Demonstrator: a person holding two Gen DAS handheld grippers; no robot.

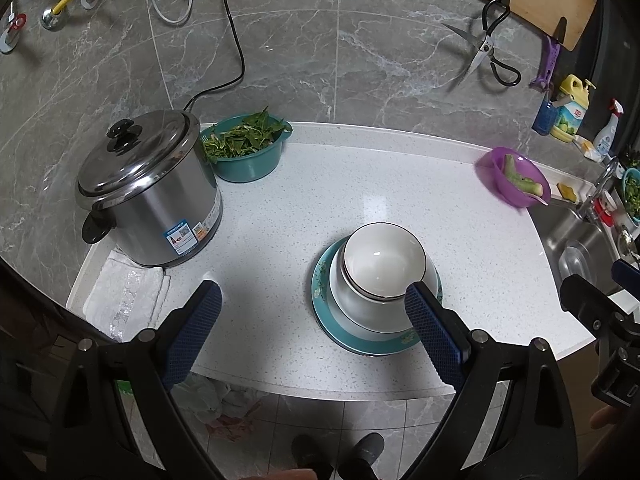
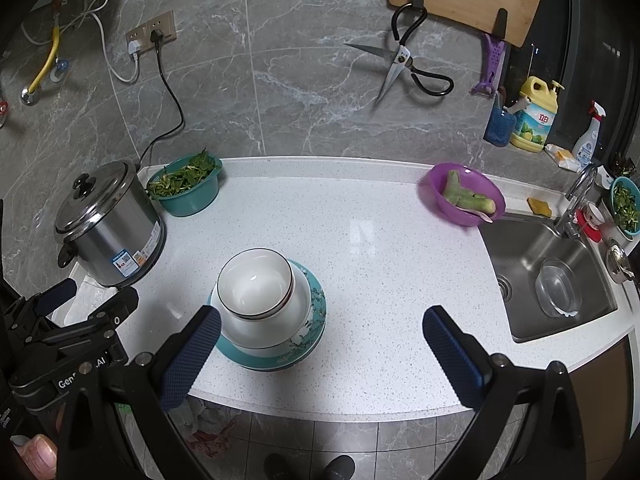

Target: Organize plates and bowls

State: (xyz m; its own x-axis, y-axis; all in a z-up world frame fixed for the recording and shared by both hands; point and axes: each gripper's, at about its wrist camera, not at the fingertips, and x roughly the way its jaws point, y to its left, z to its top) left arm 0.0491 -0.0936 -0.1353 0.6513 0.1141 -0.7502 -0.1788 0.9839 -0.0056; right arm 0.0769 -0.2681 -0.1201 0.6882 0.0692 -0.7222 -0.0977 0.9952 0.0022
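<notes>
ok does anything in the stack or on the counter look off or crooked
The top white bowl sits tilted in the bowl below it, its rim leaning toward the cooker rather than level, atop the teal-rimmed plates. Nothing looks spilled or broken. Both grippers are open and empty.

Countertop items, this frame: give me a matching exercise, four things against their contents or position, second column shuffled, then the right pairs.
Things:
1. Teal basin
2. Purple bowl
3. White bowls
4. Steel pot

States:
A. stacked on a teal-rimmed plate
B. lid on, at the counter's left end
C. holds leafy greens
D. holds pale green stalk pieces, near the sink

Pairs: 1-C, 2-D, 3-A, 4-B
</notes>
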